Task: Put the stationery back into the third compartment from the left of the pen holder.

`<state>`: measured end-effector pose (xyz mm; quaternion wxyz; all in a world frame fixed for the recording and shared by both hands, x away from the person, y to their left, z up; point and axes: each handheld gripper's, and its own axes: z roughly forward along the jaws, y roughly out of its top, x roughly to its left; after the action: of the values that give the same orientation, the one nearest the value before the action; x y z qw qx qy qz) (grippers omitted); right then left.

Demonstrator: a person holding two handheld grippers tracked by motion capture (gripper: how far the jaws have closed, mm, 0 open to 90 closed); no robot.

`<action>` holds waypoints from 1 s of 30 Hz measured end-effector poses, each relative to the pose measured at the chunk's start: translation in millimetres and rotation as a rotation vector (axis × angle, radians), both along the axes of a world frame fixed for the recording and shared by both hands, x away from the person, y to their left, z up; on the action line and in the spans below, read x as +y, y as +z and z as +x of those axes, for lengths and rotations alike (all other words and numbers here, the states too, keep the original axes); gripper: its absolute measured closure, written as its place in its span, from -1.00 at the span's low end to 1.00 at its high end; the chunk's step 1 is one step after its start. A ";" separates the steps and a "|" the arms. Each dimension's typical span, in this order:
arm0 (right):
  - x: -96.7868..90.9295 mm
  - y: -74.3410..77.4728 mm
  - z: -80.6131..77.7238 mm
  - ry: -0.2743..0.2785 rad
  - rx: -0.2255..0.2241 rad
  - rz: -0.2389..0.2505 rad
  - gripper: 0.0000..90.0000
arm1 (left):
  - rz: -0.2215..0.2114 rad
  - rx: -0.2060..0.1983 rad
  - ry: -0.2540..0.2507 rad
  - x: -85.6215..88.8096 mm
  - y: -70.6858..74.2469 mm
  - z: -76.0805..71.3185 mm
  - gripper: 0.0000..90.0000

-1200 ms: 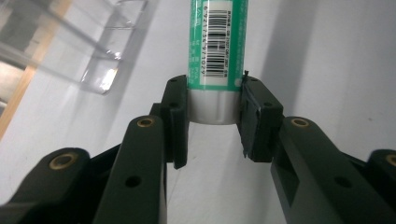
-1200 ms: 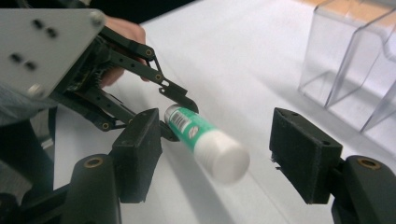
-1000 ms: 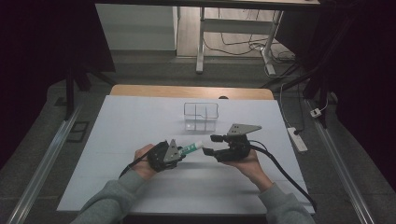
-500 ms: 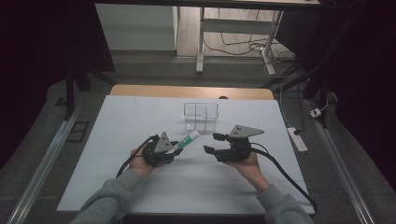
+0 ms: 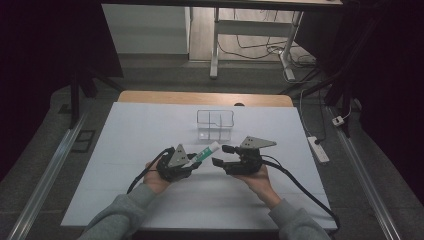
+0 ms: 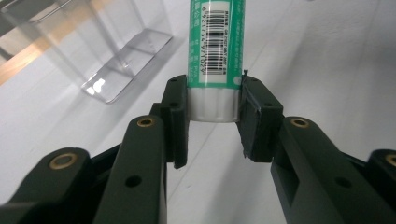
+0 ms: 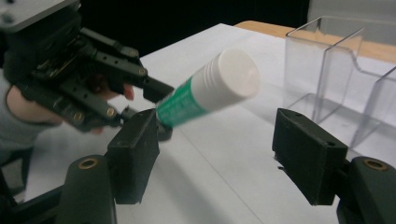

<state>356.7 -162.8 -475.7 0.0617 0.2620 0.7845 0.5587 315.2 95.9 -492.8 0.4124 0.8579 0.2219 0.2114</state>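
Observation:
A green and white tube [image 5: 204,151] with a white cap [image 7: 232,80] is held by its crimped end in my left gripper [image 5: 194,161], whose pads [image 6: 180,122] press on both sides of it. The tube [image 6: 215,42] slants above the white table, cap toward the far right. My right gripper [image 5: 219,155] stands open just right of the cap. Its jaws have just been opening, and its pads [image 7: 136,140] are clear of the cap, which floats ahead of the gap. In the right gripper view my left gripper [image 7: 152,105] is at the upper left.
A clear plastic divided box [image 5: 215,124] stands on the white table [image 5: 125,150] just beyond both grippers. It is also at the left of the tube [image 6: 107,56] and close on the right [image 7: 336,70]. A power strip [image 5: 318,149] lies off the table's right edge.
My left hand has turned, so its grey plate now faces up. The tube's cap end has swung from level toward the box. The right jaws have spread a little wider.

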 end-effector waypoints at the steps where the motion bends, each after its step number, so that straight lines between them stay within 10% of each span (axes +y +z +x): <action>1: 0.8 -1.3 0.7 -0.003 0.007 0.007 -0.31 | 0.004 -0.002 -0.007 -2.1 -0.3 -1.1 0.46; 22: 4.7 -3.0 2.0 0.071 0.066 0.125 0.43 | 0.048 -0.016 0.009 -16.9 -13.0 -3.1 0.43; 30: 1.5 1.6 -0.3 0.044 0.005 0.084 0.43 | -0.006 0.029 0.062 -4.4 -10.1 0.1 -0.26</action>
<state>356.4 -161.3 -474.1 0.0362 0.2486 0.7659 0.5918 315.3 91.5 -502.9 0.4051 0.8523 0.2549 0.2111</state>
